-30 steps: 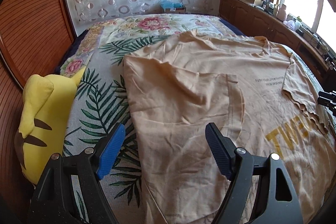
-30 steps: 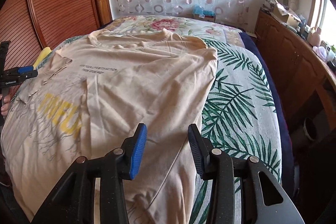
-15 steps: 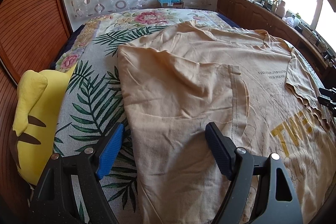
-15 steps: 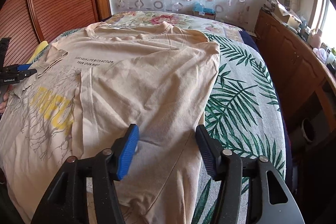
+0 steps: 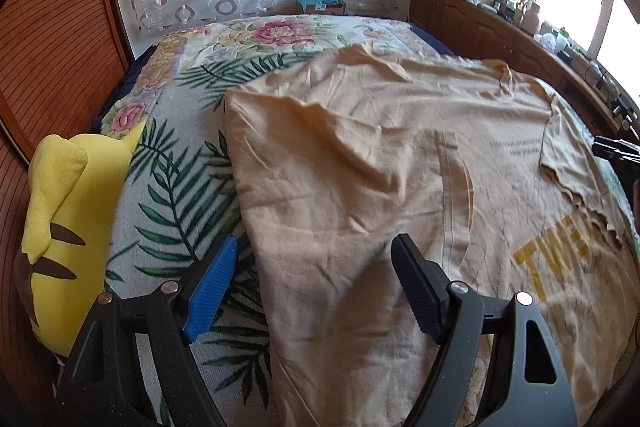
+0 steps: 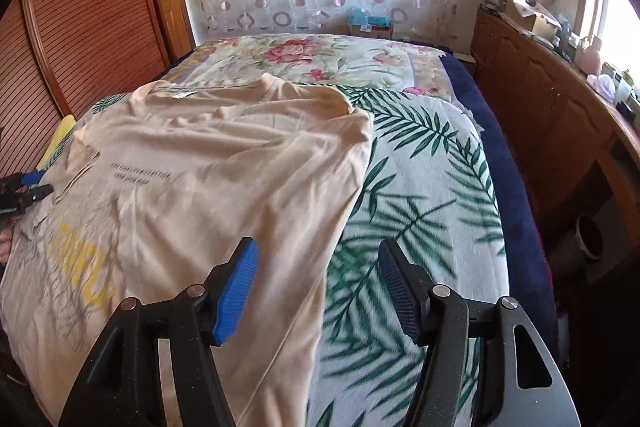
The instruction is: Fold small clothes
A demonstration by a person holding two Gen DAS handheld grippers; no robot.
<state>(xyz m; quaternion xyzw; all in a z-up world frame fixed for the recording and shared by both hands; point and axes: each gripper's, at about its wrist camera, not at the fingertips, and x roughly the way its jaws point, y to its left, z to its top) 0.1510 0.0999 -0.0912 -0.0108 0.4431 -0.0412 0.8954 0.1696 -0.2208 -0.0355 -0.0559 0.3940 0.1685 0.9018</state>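
Right wrist view shows my right hand-held gripper point(image 6: 316, 287) released, jaws just widened, nothing pinched, above the near right edge of the beige T-shirt point(image 6: 224, 187). Left hand-held gripper point(image 5: 312, 287) gapes empty over its left edge. It lies folded on the bed point(image 6: 420, 155), plush toy point(image 5: 68, 227) far left.

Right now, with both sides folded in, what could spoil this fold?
1. The peach cotton T-shirt has loose wrinkled flaps; a drag could undo them.
2. Its near hem hangs off the leaf-print bedspread; it could slide.
3. The right gripper, jaws just opened, straddles the shirt's edge and could snag it.
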